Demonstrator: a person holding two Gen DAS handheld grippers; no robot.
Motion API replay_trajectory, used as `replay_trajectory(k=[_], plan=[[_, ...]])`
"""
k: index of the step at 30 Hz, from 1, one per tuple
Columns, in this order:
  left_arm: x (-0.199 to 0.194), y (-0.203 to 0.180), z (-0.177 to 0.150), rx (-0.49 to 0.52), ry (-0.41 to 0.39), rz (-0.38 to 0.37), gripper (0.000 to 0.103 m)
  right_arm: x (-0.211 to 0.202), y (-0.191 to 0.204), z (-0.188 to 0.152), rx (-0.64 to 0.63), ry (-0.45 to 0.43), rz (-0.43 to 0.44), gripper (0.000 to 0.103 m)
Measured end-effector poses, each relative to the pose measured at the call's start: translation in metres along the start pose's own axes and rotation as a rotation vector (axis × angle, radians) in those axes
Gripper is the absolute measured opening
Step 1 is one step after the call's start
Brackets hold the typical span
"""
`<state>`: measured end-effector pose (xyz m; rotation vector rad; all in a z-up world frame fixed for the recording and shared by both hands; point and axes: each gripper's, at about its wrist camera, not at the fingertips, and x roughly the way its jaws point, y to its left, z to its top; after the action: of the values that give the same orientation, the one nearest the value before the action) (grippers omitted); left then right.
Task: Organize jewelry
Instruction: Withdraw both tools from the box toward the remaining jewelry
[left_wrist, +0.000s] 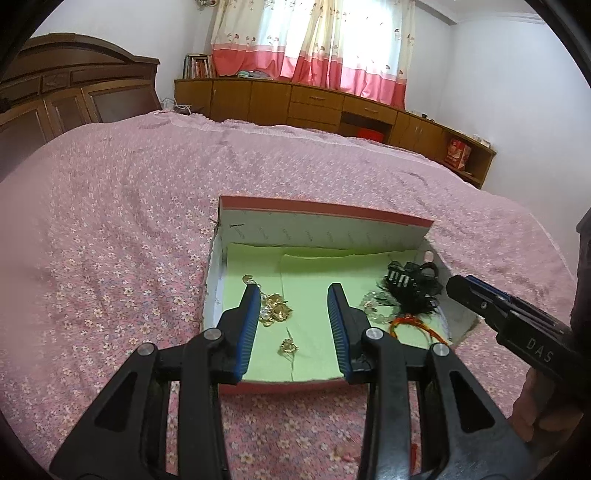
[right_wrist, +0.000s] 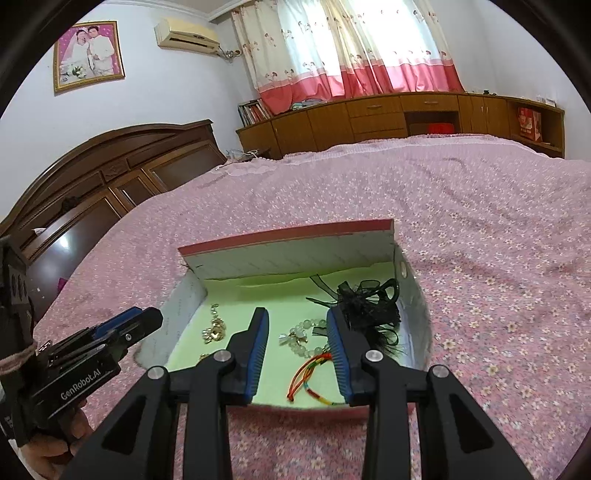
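Hovering over the box (left_wrist: 325, 212) on the bed (left_wrist: 110, 221), left gripper (left_wrist: 293, 325) and right gripper (right_wrist: 297, 350) both gaping, gripping nothing. Lying inside: gold chain (left_wrist: 275, 310), beads (right_wrist: 303, 338), cord (right_wrist: 308, 373), all seeming light, limp, slippery; pinching a bunched part looking safest.

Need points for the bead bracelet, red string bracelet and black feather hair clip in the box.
bead bracelet (right_wrist: 301, 338), right wrist view, on the pale beads.
red string bracelet (right_wrist: 308, 373), right wrist view, on the red cord loop.
black feather hair clip (left_wrist: 410, 291), left wrist view, on the feathers.
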<state>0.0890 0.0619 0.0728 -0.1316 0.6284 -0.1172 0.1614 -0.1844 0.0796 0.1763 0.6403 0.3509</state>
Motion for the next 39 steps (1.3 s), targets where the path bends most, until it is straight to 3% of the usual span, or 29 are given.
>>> replay_trajectory(k=[20, 39], plan=[[-0.050, -0.007, -0.008, 0.039, 0.007, -0.009, 0.030, -0.060, -0.001, -0.023, -0.011, 0.011, -0.012, 0.035], [-0.048, 0.003, -0.066, -0.008, 0.183, -0.028, 0.030, -0.073, -0.004, -0.070, -0.023, 0.131, -0.026, 0.035]])
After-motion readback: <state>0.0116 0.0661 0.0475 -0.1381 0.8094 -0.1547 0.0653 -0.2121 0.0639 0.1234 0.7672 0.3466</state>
